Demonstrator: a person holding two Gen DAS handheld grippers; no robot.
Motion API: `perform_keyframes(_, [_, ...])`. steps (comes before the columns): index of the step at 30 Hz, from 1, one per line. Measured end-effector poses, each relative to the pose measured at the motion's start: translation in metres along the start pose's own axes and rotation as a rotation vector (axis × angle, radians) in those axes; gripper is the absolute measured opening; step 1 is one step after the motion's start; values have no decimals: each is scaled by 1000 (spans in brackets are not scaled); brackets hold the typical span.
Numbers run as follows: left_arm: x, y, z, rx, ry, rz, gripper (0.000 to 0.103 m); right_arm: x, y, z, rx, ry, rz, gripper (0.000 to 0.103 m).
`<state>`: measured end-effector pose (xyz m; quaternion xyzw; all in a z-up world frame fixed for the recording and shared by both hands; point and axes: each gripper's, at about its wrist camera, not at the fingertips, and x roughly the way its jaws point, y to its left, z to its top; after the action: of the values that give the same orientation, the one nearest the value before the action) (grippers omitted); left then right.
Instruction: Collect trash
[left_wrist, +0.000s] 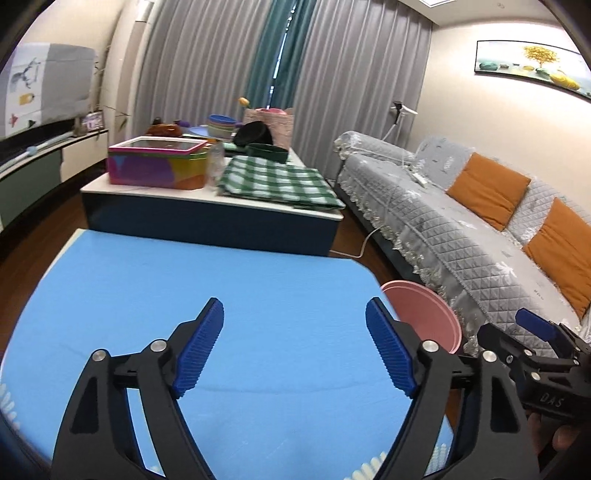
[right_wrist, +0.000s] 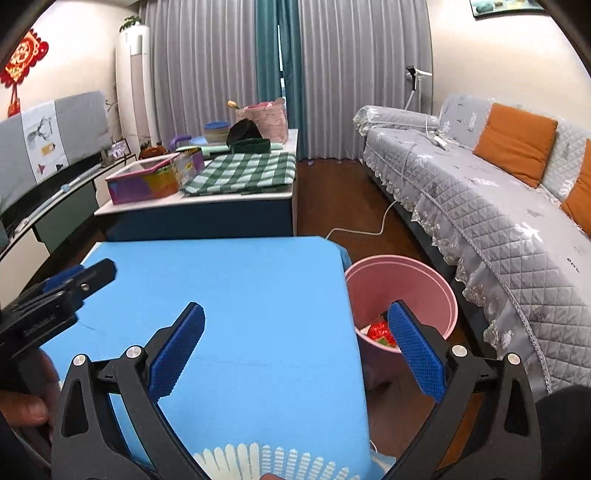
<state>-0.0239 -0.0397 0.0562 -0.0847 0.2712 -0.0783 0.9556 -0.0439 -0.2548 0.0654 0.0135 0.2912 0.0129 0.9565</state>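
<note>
A pink bin (right_wrist: 402, 284) stands on the floor just off the right edge of the blue table (right_wrist: 240, 295). Inside it lies red crumpled trash (right_wrist: 378, 332). My right gripper (right_wrist: 297, 315) hangs open above the table's right edge, its right finger in front of the bin's mouth and nothing between the pads. My left gripper (left_wrist: 295, 308) is open over the blue table (left_wrist: 184, 280), empty. The bin (left_wrist: 421, 314) shows past its right finger. Each view catches the other gripper at its side edge: the right one (left_wrist: 535, 328), the left one (right_wrist: 79, 275).
A low table (right_wrist: 207, 206) with a colourful box (right_wrist: 144, 181), green checked cloth (right_wrist: 243, 171) and bowls stands beyond the blue table. A grey covered sofa (right_wrist: 480, 192) with orange cushions runs along the right. A white cable (right_wrist: 362, 229) lies on the wooden floor.
</note>
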Motion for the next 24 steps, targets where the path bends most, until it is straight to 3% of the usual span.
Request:
perform_keyframes(10, [-37, 7, -48, 58, 65, 77, 88, 1, 8, -29, -12, 26, -39, 98])
perform_keyframes(15, [-38, 13, -46, 45, 33, 132, 94, 4, 7, -39, 15, 70, -43, 98])
perform_keyframes(24, [-23, 27, -51, -32, 100, 187, 94, 15, 11, -41, 17, 84, -22, 98])
